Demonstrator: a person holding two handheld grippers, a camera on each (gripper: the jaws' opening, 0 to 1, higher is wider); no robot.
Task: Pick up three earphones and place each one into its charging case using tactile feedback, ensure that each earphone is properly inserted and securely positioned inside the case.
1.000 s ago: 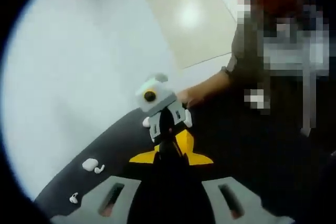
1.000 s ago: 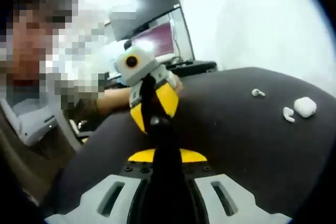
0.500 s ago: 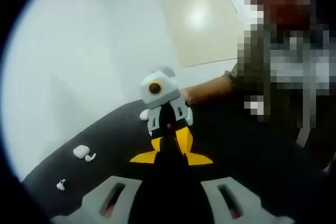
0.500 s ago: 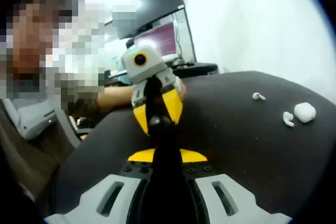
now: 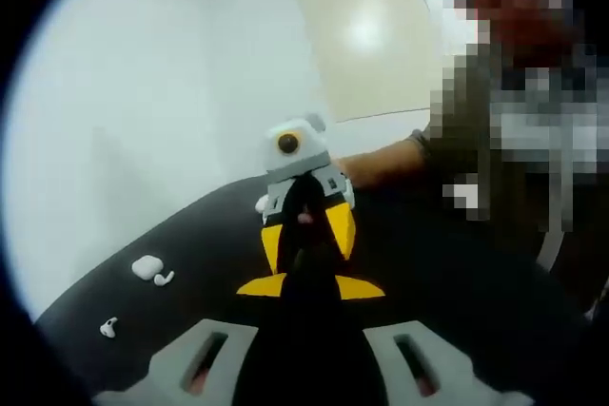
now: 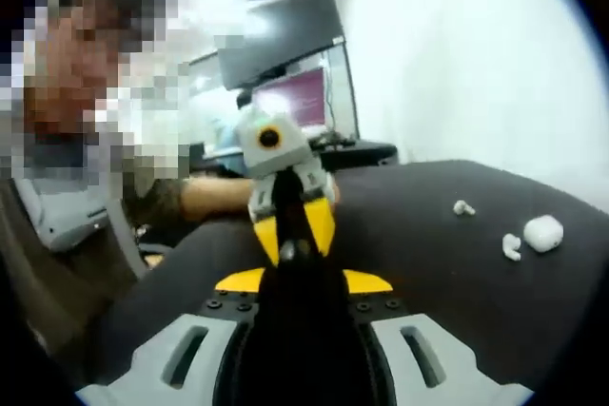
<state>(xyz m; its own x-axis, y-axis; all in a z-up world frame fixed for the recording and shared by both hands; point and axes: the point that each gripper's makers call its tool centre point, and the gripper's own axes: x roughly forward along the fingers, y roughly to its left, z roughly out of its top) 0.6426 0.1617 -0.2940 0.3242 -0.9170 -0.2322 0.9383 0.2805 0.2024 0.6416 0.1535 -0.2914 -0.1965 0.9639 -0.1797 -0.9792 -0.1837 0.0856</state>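
Your left gripper (image 5: 303, 278) and right gripper (image 6: 297, 273) face each other tip to tip, black jaws pressed together on nothing. Glossy white case (image 6: 543, 232) and two earphones (image 6: 511, 247) (image 6: 463, 207) lie on the matte dark table (image 6: 409, 225); small, blurry.

A dark desk (image 6: 409, 263) carries the scene. Beyond its far edge stand a monitor (image 6: 285, 21) and a lower pink-lit screen (image 6: 303, 102) (contents unreadable). A pale square panel (image 5: 371, 45) hangs on the white wall (image 5: 143, 92).
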